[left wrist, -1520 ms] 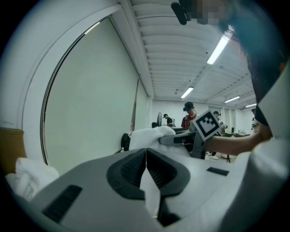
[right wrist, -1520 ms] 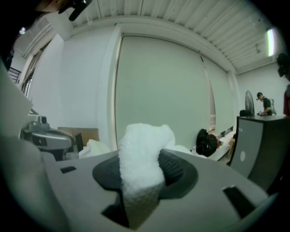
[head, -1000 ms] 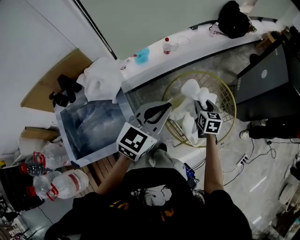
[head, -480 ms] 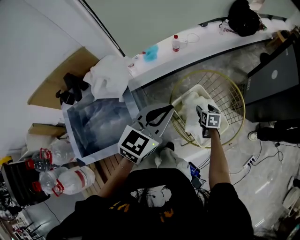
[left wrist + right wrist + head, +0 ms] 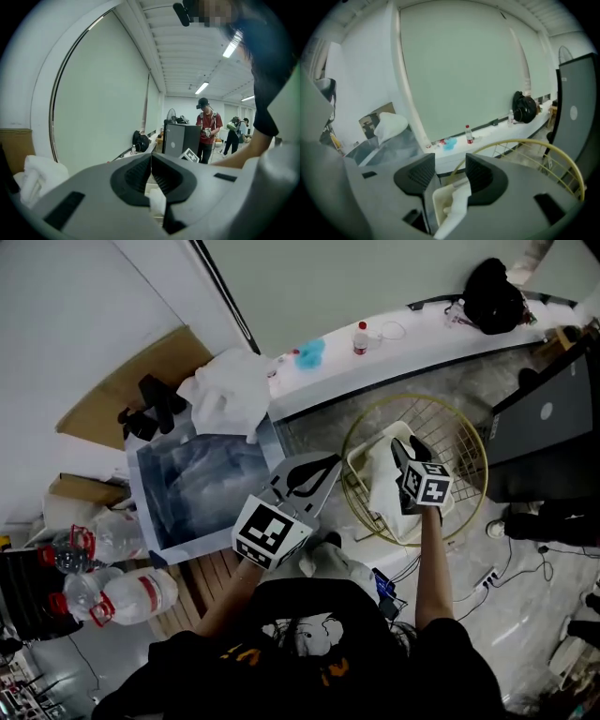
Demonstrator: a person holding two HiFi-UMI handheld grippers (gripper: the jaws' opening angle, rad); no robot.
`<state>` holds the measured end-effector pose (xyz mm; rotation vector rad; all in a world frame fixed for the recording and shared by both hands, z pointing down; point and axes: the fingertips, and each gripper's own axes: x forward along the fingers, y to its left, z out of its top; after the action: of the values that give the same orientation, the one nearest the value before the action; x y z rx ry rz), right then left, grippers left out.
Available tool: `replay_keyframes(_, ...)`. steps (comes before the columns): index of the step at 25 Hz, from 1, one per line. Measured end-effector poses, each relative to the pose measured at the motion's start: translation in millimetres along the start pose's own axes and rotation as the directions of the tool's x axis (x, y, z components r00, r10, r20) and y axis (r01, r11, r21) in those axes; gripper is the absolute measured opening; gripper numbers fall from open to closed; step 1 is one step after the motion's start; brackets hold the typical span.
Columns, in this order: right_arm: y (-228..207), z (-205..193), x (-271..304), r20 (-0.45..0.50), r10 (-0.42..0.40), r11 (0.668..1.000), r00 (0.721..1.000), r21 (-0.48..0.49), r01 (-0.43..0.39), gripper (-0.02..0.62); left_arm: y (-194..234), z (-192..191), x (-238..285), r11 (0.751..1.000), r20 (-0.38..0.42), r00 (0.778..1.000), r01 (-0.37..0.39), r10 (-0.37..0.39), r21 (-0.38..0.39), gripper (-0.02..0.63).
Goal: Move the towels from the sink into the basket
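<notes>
The steel sink lies at the left, with a heap of white towels on its far edge. The round gold wire basket holds a white tub with a white towel in it. My right gripper hovers over that towel, open; its jaws have just been closing, with nothing between them. My left gripper is shut and empty between sink and basket; its pads meet in the left gripper view. The towel heap and basket rim show in the right gripper view.
A white ledge behind carries a bottle, a blue thing and a black bag. A dark cabinet stands right of the basket. Large water bottles lie at the left. People stand far off.
The towel that hung bunched at my right gripper above the basket now lies in the tub. The right gripper has let go and drawn back slightly. The left gripper stays shut.
</notes>
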<state>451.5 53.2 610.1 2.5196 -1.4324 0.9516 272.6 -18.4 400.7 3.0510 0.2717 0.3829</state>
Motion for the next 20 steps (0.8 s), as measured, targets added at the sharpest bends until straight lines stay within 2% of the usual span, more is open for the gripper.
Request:
replay_keyframes(4, 58, 51, -2, 0.083, 0.089, 0.994, 0.993, -0.073, -0.083, 0.202, 25, -1, -29, 0.998, 0.024, 0.998, -0.059, 0.059, -0.018, 0.008)
replay_keyframes(9, 152, 111, 5, 0.166, 0.219, 0.967, 0.961, -0.165, -0.192, 0.215, 63, -5, -73, 0.993, 0.039, 0.992, -0.115, 0.117, -0.03, 0.008)
replay_keyframes(16, 286, 165, 32, 0.196, 0.359, 0.897, 0.912, -0.344, -0.279, 0.225, 131, -12, -143, 0.976, 0.064, 0.975, -0.211, 0.214, -0.053, 0.008)
replay_keyframes(20, 346, 178, 59, 0.164, 0.402, 0.853, 0.901, -0.424, -0.303, 0.241, 160, -17, -181, 0.964, 0.076, 0.962, -0.258, 0.262, -0.066, 0.008)
